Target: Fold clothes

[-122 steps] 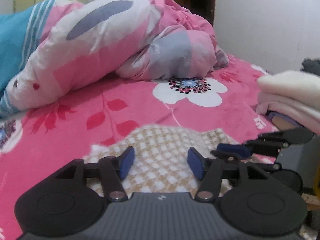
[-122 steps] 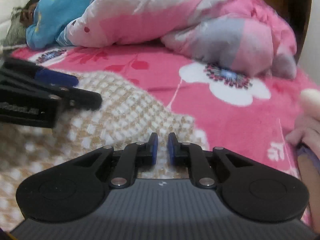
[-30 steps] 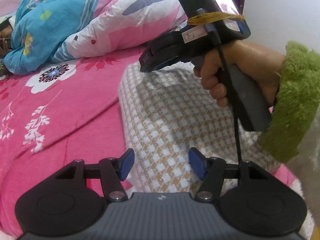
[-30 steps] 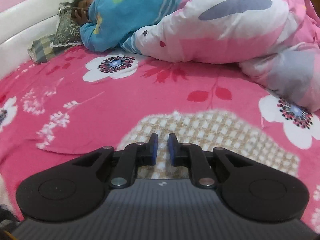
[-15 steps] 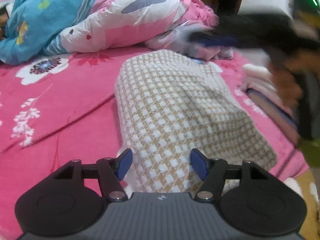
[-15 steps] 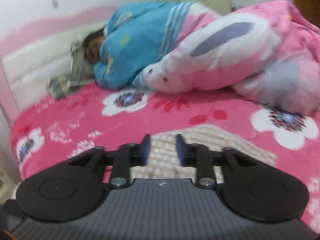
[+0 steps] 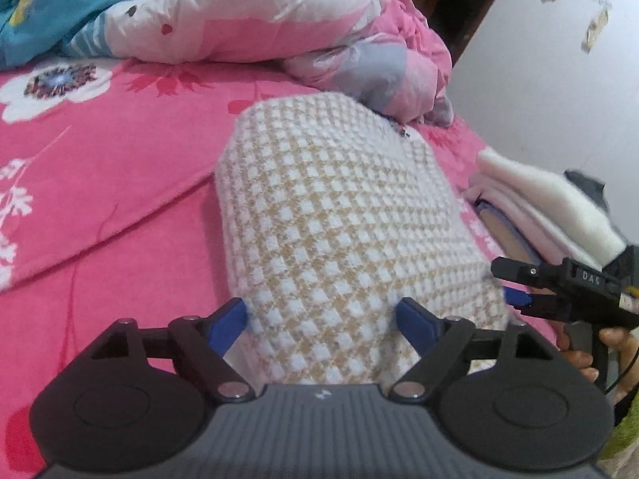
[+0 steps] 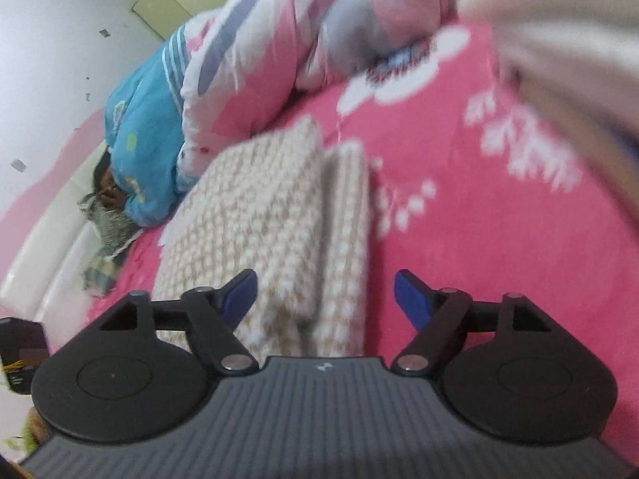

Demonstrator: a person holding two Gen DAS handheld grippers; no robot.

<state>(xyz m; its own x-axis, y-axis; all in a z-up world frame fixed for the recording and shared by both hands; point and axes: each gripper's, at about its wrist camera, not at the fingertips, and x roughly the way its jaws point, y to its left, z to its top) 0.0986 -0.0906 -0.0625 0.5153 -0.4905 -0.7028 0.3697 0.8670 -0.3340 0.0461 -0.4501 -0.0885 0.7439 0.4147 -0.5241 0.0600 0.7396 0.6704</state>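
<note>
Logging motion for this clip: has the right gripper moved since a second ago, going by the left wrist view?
Yes. The right gripper, jaws opening, was up near the quilt over the checked cloth; now it is low at the cloth's right edge, below the folded pile.

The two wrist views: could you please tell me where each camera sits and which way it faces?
Left wrist: on the left gripper, jaws opening, facing along the checked garment towards the quilt; the right gripper and hand show.
Right wrist: on the right gripper, jaws opening, tilted, facing across the garment's folded edge.
Shared: the garment, quilt and pink sheet.
</note>
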